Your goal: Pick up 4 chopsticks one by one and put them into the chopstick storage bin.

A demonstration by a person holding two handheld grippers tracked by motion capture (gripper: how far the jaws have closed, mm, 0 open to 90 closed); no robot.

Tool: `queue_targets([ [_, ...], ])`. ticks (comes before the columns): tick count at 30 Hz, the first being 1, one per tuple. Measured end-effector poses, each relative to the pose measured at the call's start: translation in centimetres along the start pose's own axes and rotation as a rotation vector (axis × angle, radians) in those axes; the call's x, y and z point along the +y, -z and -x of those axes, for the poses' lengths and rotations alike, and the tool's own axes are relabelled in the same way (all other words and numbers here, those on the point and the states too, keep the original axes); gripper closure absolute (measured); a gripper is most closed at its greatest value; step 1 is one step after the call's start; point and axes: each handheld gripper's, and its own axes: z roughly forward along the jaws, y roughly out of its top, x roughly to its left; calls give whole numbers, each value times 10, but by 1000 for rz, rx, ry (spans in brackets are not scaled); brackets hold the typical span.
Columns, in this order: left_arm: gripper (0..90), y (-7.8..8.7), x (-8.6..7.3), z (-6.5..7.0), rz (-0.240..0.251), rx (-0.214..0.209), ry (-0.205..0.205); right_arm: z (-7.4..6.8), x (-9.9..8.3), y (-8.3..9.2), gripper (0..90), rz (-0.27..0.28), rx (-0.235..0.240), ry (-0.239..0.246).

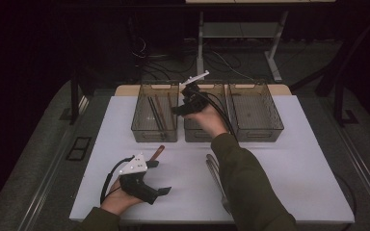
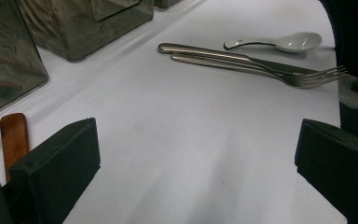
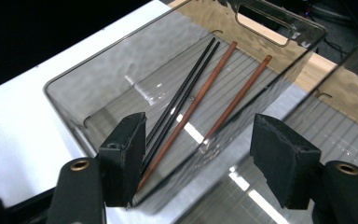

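Sorting: cutlery into bins (image 1: 154,113)
Right tool (image 1: 182,107): spread, empty, over left bin; chopsticks (image 3: 186,109) inside
Left tool (image 1: 158,177): spread, empty, on tabletop (image 1: 294,159)
Next: wooden handle (image 2: 13,139) just beside left tool, long axis toward bins; left hand nearer

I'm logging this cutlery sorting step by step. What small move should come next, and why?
Probably the left gripper closes on the wooden-handled piece beside it. The right gripper hangs open and empty above the left bin, where four chopsticks already lie.
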Motion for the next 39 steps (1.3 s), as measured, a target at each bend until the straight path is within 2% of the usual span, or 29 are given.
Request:
queue_targets([
  [5,0,0,0,1,0,5,0,4,-15,16,355,9,16,-1],
  [17,0,1,-1,0,-2,15,10,14,-53,56,340,37,32,36],
  [30,0,1,-3,-2,-12,29,19,22,-113,96,337,58,35,44],
  [37,0,0,-4,-3,-23,34,18,30,-152,117,336,74,35,25],
  [39,0,-1,-4,-3,-22,33,22,34,-161,120,332,62,33,20],
])
